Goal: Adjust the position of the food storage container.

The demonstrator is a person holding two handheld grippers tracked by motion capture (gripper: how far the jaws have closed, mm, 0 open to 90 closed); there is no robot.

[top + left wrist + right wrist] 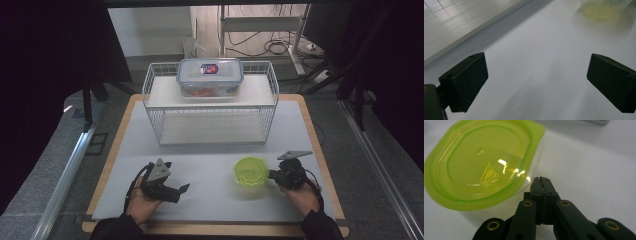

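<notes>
The green-lidded container (250, 172) sat on the white mat (210, 200), front right, its clear base mostly hidden beneath the lid and cut off in the left gripper view. The right gripper (541, 180) had its jaws pressed together just beside the lid's rim; whether they pinched it was hard to tell. The left gripper (536, 82) gaped wide over bare mat. Behind stood a wire basket (212, 117) bearing a lidded box (210, 76)
</notes>
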